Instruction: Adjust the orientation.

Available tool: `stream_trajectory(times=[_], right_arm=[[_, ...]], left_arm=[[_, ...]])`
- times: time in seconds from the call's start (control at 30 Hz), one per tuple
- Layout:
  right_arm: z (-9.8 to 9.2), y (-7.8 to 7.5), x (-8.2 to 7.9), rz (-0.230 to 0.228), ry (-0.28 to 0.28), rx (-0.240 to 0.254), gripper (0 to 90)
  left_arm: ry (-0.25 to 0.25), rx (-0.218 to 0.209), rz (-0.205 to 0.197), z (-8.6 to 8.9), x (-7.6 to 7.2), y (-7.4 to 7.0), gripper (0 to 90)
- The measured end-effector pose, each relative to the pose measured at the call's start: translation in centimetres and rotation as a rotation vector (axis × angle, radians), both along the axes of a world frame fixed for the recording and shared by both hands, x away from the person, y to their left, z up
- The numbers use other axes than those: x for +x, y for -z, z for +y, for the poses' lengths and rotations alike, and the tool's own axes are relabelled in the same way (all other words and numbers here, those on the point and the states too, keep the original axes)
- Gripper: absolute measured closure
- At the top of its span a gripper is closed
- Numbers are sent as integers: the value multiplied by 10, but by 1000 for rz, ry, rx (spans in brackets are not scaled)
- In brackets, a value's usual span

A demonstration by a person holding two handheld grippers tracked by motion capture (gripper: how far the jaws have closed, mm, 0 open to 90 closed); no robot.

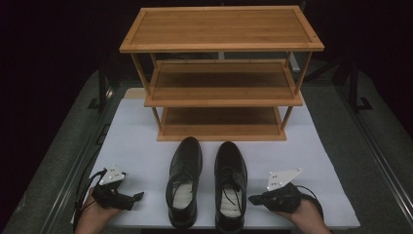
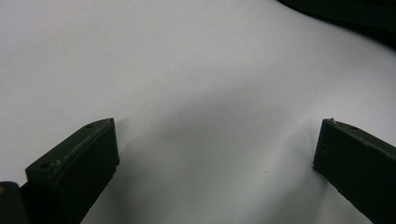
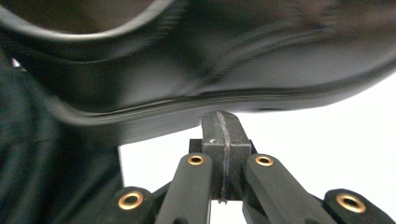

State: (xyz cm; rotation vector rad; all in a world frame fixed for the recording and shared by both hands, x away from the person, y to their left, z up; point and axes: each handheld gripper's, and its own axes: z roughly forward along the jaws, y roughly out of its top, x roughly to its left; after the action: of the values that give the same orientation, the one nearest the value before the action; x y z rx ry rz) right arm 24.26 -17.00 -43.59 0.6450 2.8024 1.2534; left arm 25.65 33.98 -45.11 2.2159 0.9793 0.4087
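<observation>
Two black leather lace-up shoes stand side by side on the white mat (image 1: pixel 136 141), toes toward the rack: the left shoe (image 1: pixel 185 175) and the right shoe (image 1: pixel 230 180). My right gripper (image 1: pixel 252 198) lies at the right shoe's outer side, pointing at it. In the right gripper view its jaws (image 3: pixel 223 116) are pressed together with nothing between them, tip right at the sole edge of the shoe (image 3: pixel 233 60); I cannot tell whether they touch. My left gripper (image 1: pixel 138 197) rests left of the left shoe, jaws wide apart (image 2: pixel 217 126) over bare mat.
A three-tier wooden shoe rack (image 1: pixel 221 29) stands at the back of the mat, all shelves bare. A dark shoe edge (image 2: pixel 355 14) shows at the top right of the left gripper view. Grey table surface and metal rails flank the mat.
</observation>
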Motion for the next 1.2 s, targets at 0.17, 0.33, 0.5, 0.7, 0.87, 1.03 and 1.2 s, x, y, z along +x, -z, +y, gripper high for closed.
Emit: stream_trajectory(times=[0.17,0.33,0.5,0.7,0.87,1.03,1.2], right_arm=[[7,3,13,-5,16,4,899],[11,4,15,-1,23,-1,899],[13,4,15,-7,51,3,899],[17,4,17,-12,70,-5,899],[19,2,12,-10,60,1,899],[32,3,12,-11,49,2,899],[44,2,16,-18,45,-6,899]], left_arm=[[0,-1,-1,0,0,0,0],[0,0,-1,0,0,0,0],[0,0,0,0,0,0,0],[-1,-1,0,0,0,0,0],[0,-1,0,0,0,0,0],[0,0,0,0,0,0,0],[0,-1,-1,0,0,0,0]])
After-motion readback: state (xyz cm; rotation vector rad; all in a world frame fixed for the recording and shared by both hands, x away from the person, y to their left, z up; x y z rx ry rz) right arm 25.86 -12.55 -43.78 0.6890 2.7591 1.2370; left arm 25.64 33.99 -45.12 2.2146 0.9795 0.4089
